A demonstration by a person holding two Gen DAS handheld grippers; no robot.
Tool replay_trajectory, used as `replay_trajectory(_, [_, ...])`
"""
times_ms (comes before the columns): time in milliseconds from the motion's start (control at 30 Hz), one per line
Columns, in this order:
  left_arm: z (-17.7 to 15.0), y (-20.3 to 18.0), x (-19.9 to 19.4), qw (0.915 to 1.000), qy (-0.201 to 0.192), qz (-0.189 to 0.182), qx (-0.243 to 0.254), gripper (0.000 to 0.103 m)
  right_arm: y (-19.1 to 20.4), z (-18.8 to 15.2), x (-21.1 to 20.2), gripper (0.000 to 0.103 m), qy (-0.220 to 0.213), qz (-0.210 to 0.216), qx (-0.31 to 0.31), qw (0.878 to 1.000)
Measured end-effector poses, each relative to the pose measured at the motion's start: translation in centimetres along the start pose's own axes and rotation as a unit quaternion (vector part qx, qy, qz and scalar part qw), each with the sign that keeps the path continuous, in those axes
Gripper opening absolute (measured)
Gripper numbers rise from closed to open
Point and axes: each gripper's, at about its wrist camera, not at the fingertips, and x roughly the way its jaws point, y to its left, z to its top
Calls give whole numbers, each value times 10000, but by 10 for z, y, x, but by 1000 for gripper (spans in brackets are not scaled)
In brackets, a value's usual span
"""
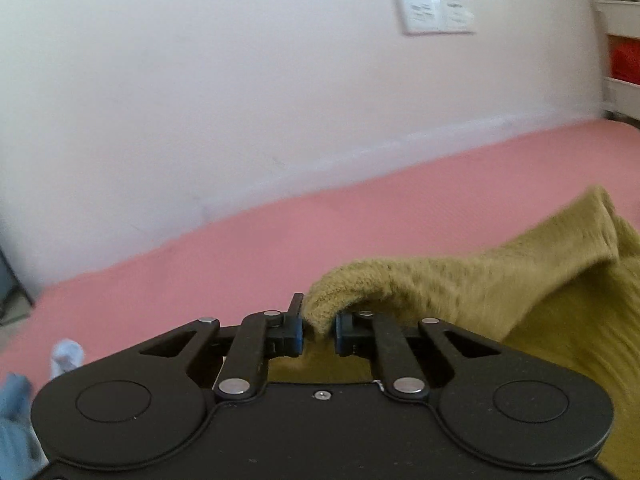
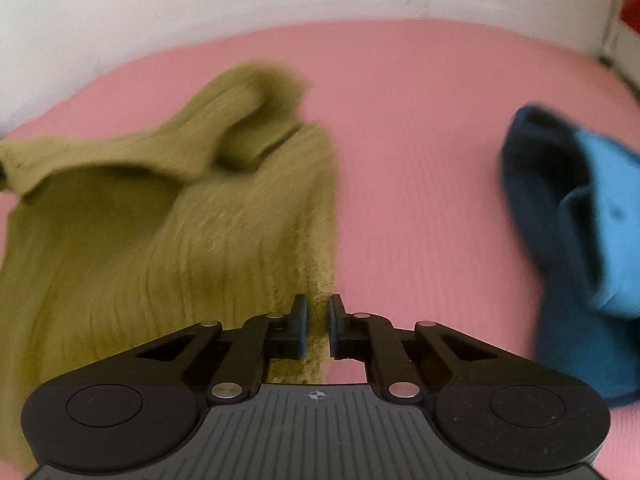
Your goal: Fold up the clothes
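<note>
An olive-green knitted sweater [image 2: 168,216] hangs lifted over the pink mat [image 2: 420,160]. My right gripper [image 2: 318,328] is shut on the sweater's right edge. My left gripper [image 1: 319,330] is shut on a fold of the same sweater [image 1: 500,280], which stretches off to the right in the left wrist view. The sweater's collar sticks up in the middle of the right wrist view. Both views are blurred by motion.
A blue garment [image 2: 580,240] lies crumpled on the mat at the right. Light-blue cloth [image 1: 16,412] and a small white item [image 1: 66,354] lie at the left. A white wall [image 1: 240,100] with a socket plate [image 1: 434,14] borders the mat. Shelving [image 1: 622,40] stands far right.
</note>
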Motion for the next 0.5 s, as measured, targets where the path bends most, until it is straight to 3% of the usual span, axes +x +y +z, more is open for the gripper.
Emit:
replay_trajectory(100, [11,12,28,9994,180,295,-21,12,-22,24,4,8,-252,-228,163,9993])
replay_trajectory(200, [11,19,55,9972,573,451,-146,13,-18,18,5,8,-158,-319,101,9993])
replay_trajectory(333, [-9,15,67,9942,966,396,-276,27,-1,13,13,9,45,-445,-59,9990])
replay_trajectory(400, [-18,20,61,9935,1030,334,-343,46,2,19,17,11,96,-479,50,9988])
replay_trajectory(500, [-26,32,39,9916,1063,278,-684,49,3,19,8,14,3,-566,45,9984])
